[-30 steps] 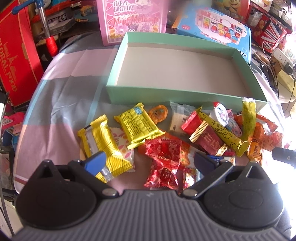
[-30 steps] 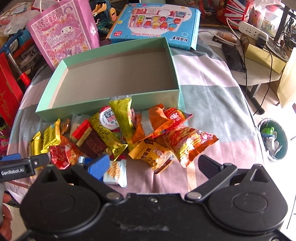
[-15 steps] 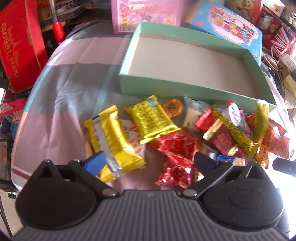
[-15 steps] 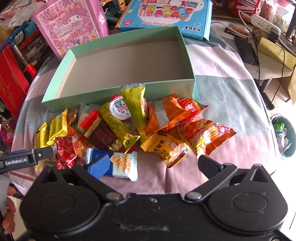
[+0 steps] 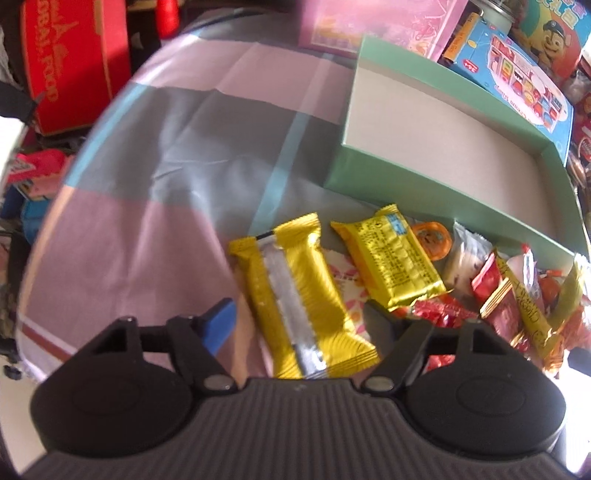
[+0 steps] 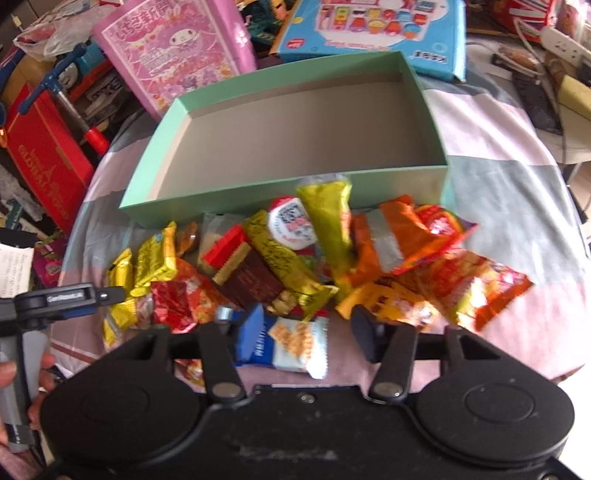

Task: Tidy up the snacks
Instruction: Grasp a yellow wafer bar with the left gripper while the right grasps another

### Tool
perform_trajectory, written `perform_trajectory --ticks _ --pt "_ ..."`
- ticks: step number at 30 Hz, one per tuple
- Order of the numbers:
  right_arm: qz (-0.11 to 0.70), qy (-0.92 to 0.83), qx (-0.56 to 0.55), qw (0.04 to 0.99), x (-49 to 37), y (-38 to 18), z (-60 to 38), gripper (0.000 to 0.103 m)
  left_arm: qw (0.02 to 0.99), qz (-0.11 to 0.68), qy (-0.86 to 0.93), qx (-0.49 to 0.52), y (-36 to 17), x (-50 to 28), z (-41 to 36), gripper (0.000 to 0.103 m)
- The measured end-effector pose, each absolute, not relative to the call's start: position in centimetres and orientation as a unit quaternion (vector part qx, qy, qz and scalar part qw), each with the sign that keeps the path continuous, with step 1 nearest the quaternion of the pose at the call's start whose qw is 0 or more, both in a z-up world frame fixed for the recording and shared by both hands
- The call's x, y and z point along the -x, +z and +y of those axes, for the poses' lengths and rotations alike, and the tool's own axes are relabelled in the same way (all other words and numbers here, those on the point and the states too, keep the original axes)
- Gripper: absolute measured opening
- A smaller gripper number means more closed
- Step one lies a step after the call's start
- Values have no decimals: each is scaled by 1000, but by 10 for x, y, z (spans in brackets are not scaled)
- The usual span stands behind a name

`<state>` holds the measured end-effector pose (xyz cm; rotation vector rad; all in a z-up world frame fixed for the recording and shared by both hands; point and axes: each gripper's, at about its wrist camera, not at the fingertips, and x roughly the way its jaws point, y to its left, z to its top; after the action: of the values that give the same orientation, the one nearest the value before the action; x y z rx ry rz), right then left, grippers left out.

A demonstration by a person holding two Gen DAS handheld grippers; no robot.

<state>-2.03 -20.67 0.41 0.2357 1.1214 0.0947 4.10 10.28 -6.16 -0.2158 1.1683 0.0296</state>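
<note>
A pile of wrapped snacks (image 6: 295,266) lies on the cloth in front of an empty mint-green box (image 6: 258,195) (image 5: 406,192). My left gripper (image 5: 301,317) hangs over the pile's left end. Its jaws are closing around a gold-yellow snack pack (image 5: 303,295), with a gap still showing beside the blue pad. A second yellow pack (image 5: 391,258) lies just right of it. My right gripper (image 6: 308,332) is closing around a blue-and-white cracker packet (image 6: 295,343); its right finger stands clear of the wrapper. The left gripper (image 6: 70,299) also shows at the left of the right wrist view.
A pink gift bag (image 6: 173,59) and a blue toy box (image 6: 373,29) stand behind the green box. A red carton (image 5: 70,62) sits off the table's left edge. A power strip and cables (image 6: 561,40) lie at the far right. A hand (image 6: 22,373) holds the left gripper.
The left gripper shifted left and down until the gold pack sat between its fingers. The right gripper dropped toward the blue-and-white packet. Both pairs of jaws narrowed.
</note>
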Motion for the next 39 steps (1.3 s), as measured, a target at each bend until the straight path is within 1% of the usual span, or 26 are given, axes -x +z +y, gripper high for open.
perform_trajectory --ticks 1,3,6,12,15,16,17,19,25,27,28,29,39 --pt "531 53 -113 838 16 4 -202 51 827 554 8 102 -65 -44 101 70" --pt "529 73 -113 838 7 5 -192 51 822 562 11 91 -72 -48 99 59" --pt "526 102 -102 838 -9 6 -170 51 826 555 13 92 -76 -46 104 55" --pt "533 170 -90 824 -53 1 -112 51 832 549 4 79 -77 -46 123 54" --pt "542 191 -63 816 -74 -7 -75 52 831 552 1 69 -78 -46 133 54" --pt "542 193 -50 816 -80 -11 -64 53 829 556 6 66 -80 -46 137 54" --pt "545 193 -39 815 -86 -15 -53 60 829 556 8 66 -81 -46 142 54" --pt "546 192 -18 815 -96 -22 -36 65 829 554 5 74 -81 -45 149 54" --pt "560 194 24 805 -101 -44 -10 66 830 551 -4 85 -80 -47 159 53" --pt "557 188 45 808 -97 -48 -6 64 833 548 -5 75 -81 -46 156 51" --pt "551 182 54 812 -94 -49 -6 54 836 545 -3 71 -81 -45 154 50" --pt "548 180 58 815 -92 -50 -6 48 837 543 0 68 -81 -45 153 49" --pt "545 198 -11 815 -88 -26 -34 47 840 535 7 85 -59 -29 156 48"
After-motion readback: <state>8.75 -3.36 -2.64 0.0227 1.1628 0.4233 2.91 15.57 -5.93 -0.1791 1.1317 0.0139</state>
